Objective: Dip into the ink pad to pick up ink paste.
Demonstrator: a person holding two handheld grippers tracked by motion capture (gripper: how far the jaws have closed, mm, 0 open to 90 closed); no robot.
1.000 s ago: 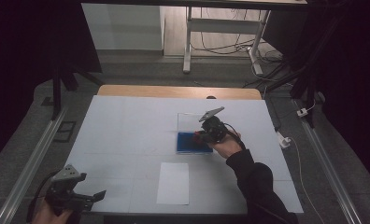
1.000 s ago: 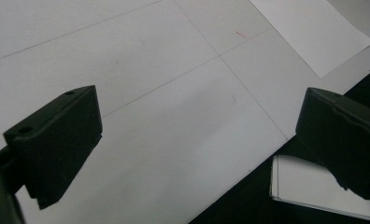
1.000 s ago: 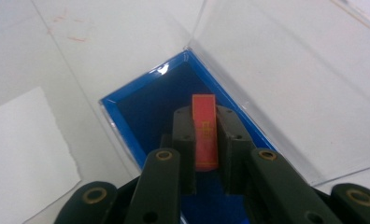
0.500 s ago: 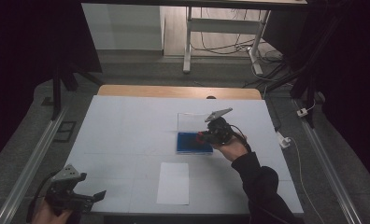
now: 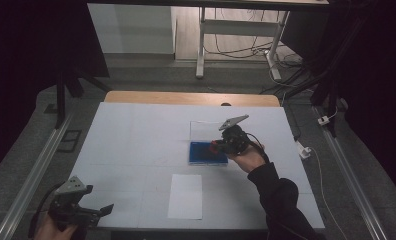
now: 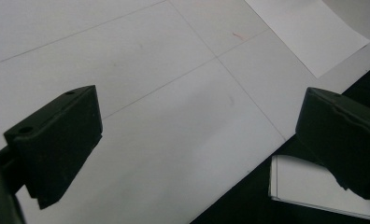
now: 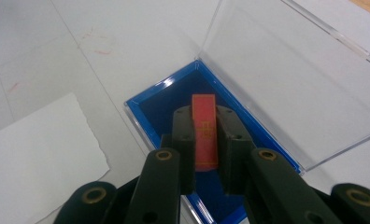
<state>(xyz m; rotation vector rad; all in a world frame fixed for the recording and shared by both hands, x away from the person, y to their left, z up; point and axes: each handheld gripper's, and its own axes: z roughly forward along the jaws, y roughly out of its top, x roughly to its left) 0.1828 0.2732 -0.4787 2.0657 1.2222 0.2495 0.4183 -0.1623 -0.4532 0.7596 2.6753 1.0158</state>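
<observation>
A shallow blue-lined box (image 5: 206, 152) (image 7: 174, 100) lies open on the white table, its clear lid (image 5: 205, 131) (image 7: 286, 79) standing up at the far side. My right gripper (image 5: 217, 146) (image 7: 204, 122) hangs just over the box's right end, shut on a small red block with gold marks (image 7: 205, 133) (image 5: 214, 146) held upright between the jaws. A white sheet of paper (image 5: 185, 196) (image 7: 38, 149) (image 6: 309, 32) lies nearer the front edge. My left gripper (image 5: 105, 209) (image 6: 197, 140) is at the front left corner, open, nothing between its jaws.
The white table top (image 5: 136, 145) ends in a wooden strip (image 5: 191, 97) at the far side. Metal rails (image 5: 33, 175) run along both sides. Beyond the front edge, a white sheet (image 6: 314, 186) lies lower down in the dark.
My right gripper has shifted a little to the right and toward the front over the box, still holding the red block. The left gripper has stayed put.
</observation>
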